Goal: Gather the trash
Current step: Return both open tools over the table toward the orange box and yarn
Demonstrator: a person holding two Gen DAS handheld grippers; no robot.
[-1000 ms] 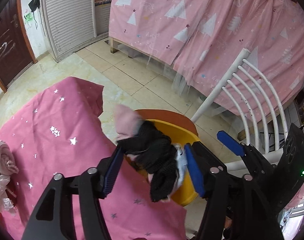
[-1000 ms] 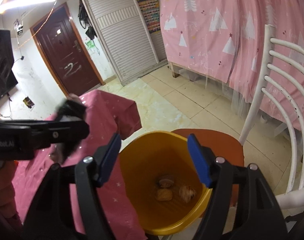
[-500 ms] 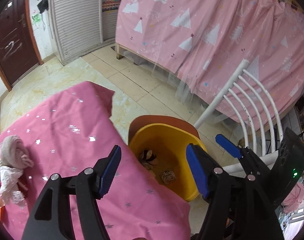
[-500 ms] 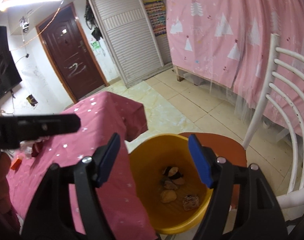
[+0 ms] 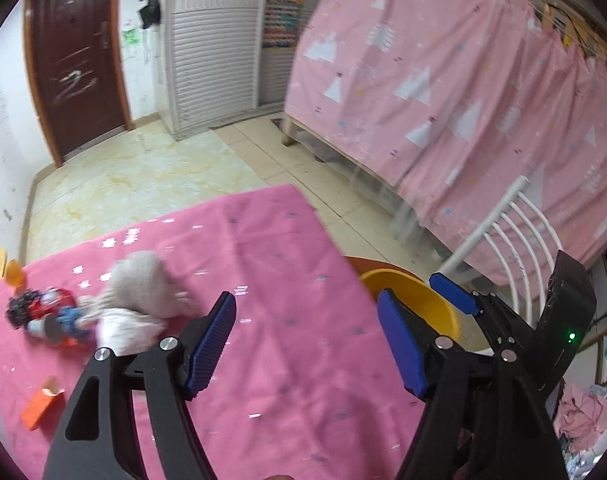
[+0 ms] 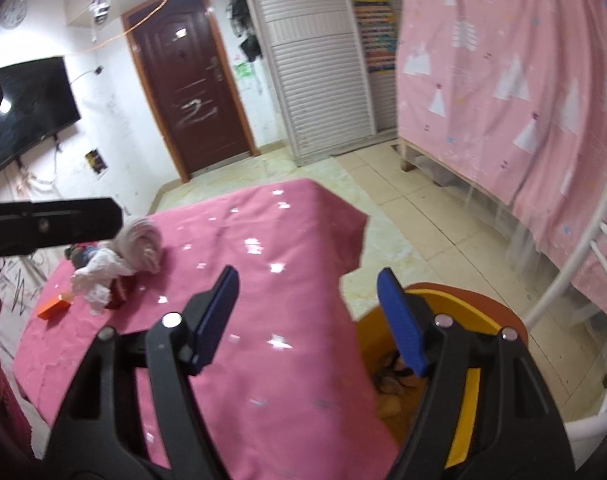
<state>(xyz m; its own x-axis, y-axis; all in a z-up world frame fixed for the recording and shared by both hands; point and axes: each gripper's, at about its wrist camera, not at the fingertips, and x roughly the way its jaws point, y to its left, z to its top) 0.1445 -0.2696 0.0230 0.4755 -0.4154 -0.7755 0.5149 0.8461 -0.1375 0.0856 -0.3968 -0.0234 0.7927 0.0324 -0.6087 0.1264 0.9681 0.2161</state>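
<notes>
My left gripper point(image 5: 303, 320) hangs over the pink-clothed table point(image 5: 287, 380); its jaws are opening and nothing is between them. My right gripper point(image 6: 307, 292) is open and empty, over the table's edge beside the yellow bin point(image 6: 471, 364). Several scraps of trash point(image 6: 387, 384) lie in the bin. The bin's rim point(image 5: 415, 296) shows behind my left gripper's right finger. At the far left of the table lies a beige wad point(image 5: 143, 280) with white crumpled cloth point(image 5: 119, 328), a red and blue piece point(image 5: 51, 304) and a small orange box point(image 5: 39, 402).
The bin stands on a brown seat of a white slatted chair point(image 6: 583, 280) at the right. A pink curtain point(image 5: 463, 100) hangs behind it. An orange cup point(image 5: 14, 278) sits at the table's far left edge. A dark door point(image 6: 191, 92) and tiled floor point(image 5: 151, 176) lie beyond.
A second ago my left gripper held a black and pink bundle over the bin; now it is empty. Both views have swung left from the bin toward the pile on the table.
</notes>
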